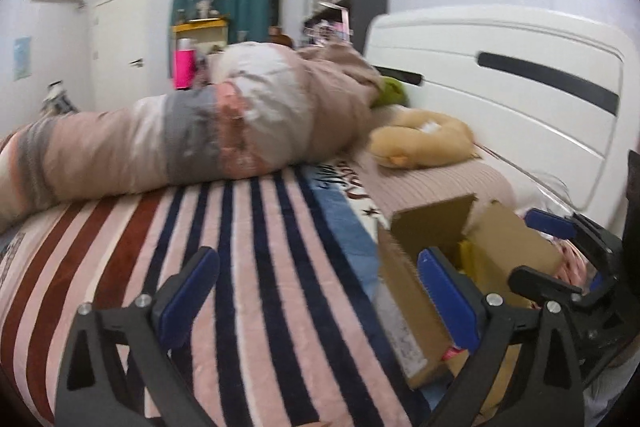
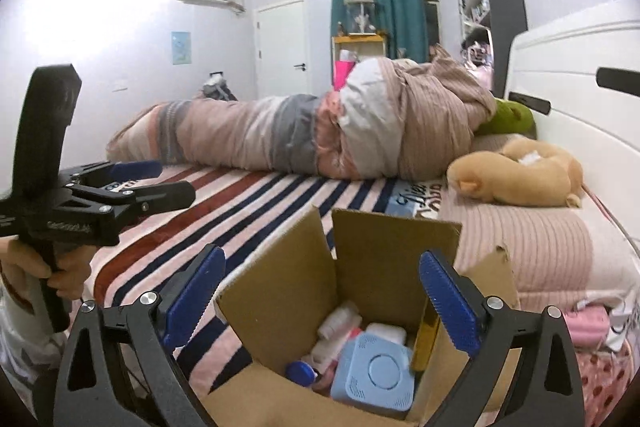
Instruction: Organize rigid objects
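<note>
An open cardboard box (image 2: 384,267) stands on the striped bed cover. It holds a light blue square device (image 2: 376,375), white bottles (image 2: 340,323), a blue lid (image 2: 300,373) and a yellow item (image 2: 424,339). My right gripper (image 2: 320,303) is open and empty, above the box mouth. My left gripper (image 1: 316,295) is open and empty over the striped cover, left of the same box (image 1: 416,307). It also shows in the right wrist view (image 2: 140,183), at the left. The right gripper shows in the left wrist view (image 1: 568,247), beyond the box.
A rolled pink and grey duvet (image 2: 312,131) lies across the bed. A tan plush toy (image 2: 516,171) and a green plush (image 2: 512,117) lie by the white headboard (image 2: 580,99). A pink ribbed pillow (image 2: 532,247) lies right of the box.
</note>
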The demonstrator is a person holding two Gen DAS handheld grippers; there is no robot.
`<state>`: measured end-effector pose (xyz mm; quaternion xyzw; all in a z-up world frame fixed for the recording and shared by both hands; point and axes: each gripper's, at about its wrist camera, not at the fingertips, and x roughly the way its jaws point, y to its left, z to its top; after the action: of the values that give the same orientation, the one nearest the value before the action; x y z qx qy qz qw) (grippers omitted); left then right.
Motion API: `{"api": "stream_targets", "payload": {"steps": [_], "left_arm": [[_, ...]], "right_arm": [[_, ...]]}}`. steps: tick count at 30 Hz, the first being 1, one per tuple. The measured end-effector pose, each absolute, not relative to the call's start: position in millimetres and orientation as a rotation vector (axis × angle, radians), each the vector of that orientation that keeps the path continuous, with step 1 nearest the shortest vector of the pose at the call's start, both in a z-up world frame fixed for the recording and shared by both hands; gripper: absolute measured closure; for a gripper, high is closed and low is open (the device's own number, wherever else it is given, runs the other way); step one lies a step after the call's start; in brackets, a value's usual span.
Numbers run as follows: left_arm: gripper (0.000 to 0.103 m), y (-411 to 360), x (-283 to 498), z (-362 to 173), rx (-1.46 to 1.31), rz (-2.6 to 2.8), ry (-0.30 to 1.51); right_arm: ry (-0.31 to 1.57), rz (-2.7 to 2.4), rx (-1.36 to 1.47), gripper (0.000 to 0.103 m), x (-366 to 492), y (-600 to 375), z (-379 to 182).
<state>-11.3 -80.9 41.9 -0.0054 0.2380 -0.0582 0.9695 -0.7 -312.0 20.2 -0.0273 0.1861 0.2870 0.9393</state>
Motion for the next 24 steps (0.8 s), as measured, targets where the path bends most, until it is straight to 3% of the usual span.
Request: {"api": "stream_targets", "payload": {"steps": [24], "left_arm": [[0.004,-68.3,-12.0,31.5,-0.028,-0.009,0.475]], "right_arm": [[0.372,0.618,-0.058,0.005,3.9,-306.4,15.7]]}}
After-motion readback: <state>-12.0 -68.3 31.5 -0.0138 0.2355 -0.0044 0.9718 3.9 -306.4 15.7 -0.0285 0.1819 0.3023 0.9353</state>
